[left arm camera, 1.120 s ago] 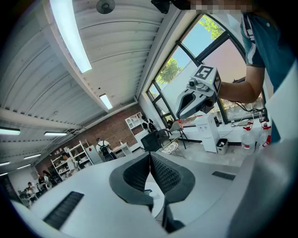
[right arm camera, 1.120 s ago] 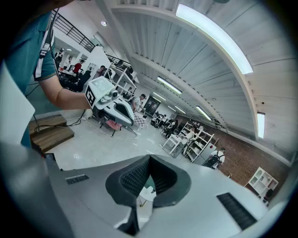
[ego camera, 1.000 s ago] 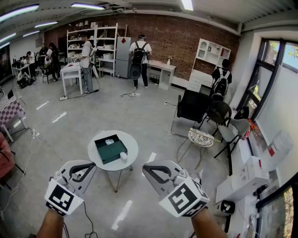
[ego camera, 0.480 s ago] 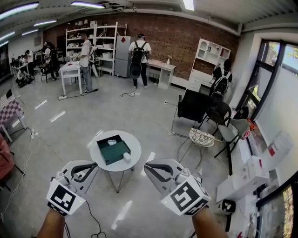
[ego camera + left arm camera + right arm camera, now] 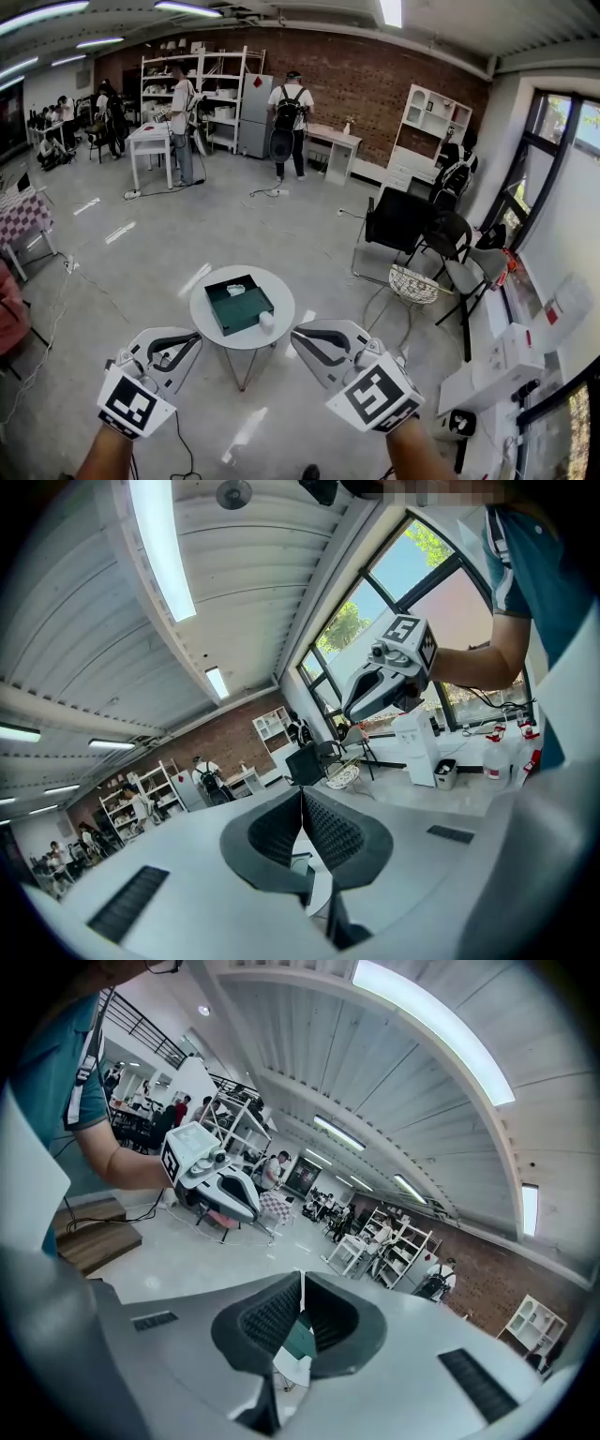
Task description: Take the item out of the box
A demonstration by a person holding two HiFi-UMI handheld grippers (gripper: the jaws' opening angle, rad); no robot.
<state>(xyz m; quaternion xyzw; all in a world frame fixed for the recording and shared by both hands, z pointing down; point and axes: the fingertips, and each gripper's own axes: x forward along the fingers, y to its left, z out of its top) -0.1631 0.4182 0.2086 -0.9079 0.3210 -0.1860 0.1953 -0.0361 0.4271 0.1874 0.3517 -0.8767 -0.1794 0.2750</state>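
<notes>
— What's the biggest thing down there?
— A glossy grey floor (image 5: 141, 253), and on it a round white table (image 5: 284, 302) with a smooth top and thin metal legs.
— And on the table?
— A shallow, square, dark green box (image 5: 246, 311), open on top, turned at an angle across the middle of the table. The item (image 5: 235, 290), a small pale lump, lies in the box's far corner; it's too small to make out its shape.
— The tools?
— The left gripper (image 5: 302, 794) and the right gripper (image 5: 301, 1279) have smooth white shells and dark, curved jaws with dimpled pads. On each, the pads are pressed together at the tips with nothing between them. Both are held over the floor at the table's near side, touching nothing.
— Anything smaller?
— A small, rounded white object (image 5: 266, 320) near the table's near edge, just beside the box's corner.
</notes>
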